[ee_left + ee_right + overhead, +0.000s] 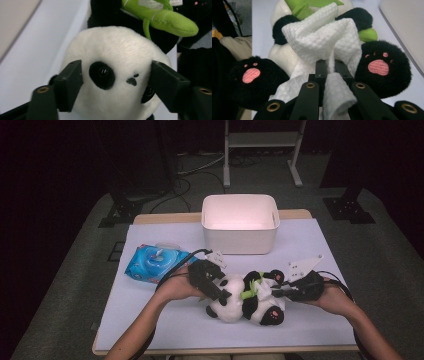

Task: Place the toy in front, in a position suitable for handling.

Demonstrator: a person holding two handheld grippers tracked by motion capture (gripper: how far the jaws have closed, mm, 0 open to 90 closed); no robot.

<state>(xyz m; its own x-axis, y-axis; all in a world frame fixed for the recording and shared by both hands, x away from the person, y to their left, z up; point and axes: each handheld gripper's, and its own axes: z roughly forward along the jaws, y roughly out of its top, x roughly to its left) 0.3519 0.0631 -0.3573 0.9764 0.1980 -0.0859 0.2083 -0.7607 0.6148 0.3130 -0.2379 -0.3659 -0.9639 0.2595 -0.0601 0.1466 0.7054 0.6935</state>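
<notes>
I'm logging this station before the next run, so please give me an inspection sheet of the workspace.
Surface: white mat on a wooden table, flat.
Job's things: plush panda lying on the mat; white wipe against its belly.
Clutter: blue wet-wipes pack at left; white bin at the far side.
Grippers: left gripper clamps the panda's head; right gripper shut on the wipe.
Cables: black cable loops from the left gripper.
Surroundings: grey carpet, metal frame legs behind, dark room.

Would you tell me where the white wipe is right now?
The white wipe lies on the panda's belly between its two black feet, pinched by the right gripper.
</notes>
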